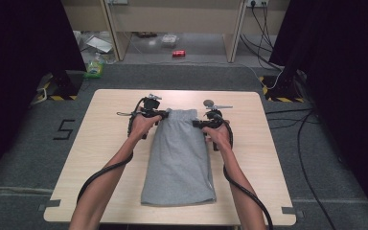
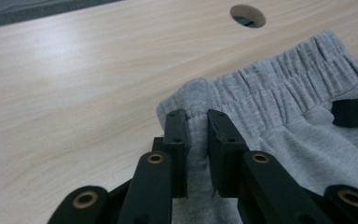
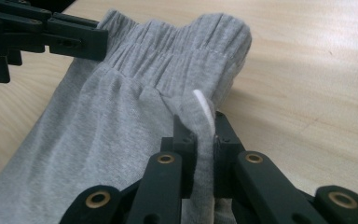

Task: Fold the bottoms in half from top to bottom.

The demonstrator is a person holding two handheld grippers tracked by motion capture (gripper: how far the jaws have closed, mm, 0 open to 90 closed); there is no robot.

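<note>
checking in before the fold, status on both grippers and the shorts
Left gripper shut on grey shorts at waistband corner. Right gripper shut on opposite edge. Shorts flat on table, nothing in the way.

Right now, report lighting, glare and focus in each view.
High view: table evenly lit, surroundings dark, grey shorts soft but legible. Left gripper view: pale glare on the wood, left gripper near jaws slightly soft. Right gripper view: waistband sharp, right gripper base blurred, no harsh shadows.

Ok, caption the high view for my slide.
Both grippers pinch the waistband corners of grey shorts on a wooden table.
</note>
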